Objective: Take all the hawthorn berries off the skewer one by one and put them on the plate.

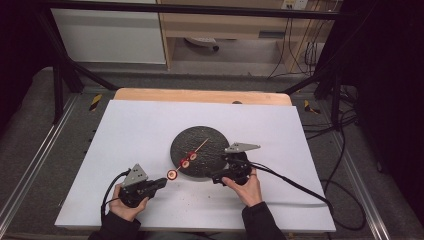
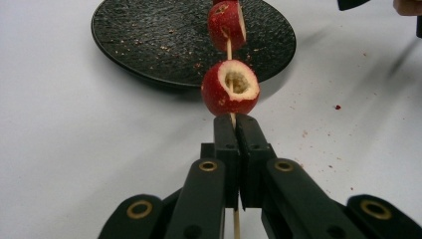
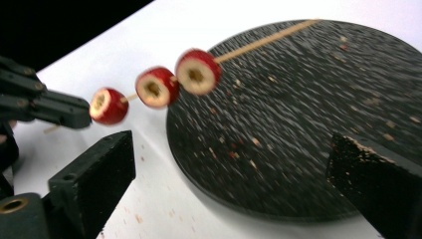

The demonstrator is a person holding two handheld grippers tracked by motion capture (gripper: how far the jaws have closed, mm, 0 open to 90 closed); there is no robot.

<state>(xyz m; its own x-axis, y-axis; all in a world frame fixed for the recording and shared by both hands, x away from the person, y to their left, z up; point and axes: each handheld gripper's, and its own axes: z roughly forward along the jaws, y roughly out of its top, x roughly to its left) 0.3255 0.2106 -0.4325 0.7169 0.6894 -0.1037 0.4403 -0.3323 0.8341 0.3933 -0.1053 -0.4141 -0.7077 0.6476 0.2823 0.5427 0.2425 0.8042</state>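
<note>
Near the table's front edge, the left gripper is clamped tight on a wooden skewer carrying three hollowed red fruit pieces, slanting over a black plate. The right gripper hangs wide apart, empty, beside the plate.

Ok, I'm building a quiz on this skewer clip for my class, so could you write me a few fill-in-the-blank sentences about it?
1. The wooden skewer carries ___ red fruit pieces.
2. The left gripper is ___ on the skewer.
3. The right gripper has its jaws ___.
4. The round plate is ___ in colour.

Missing words: three; shut; open; black
</note>
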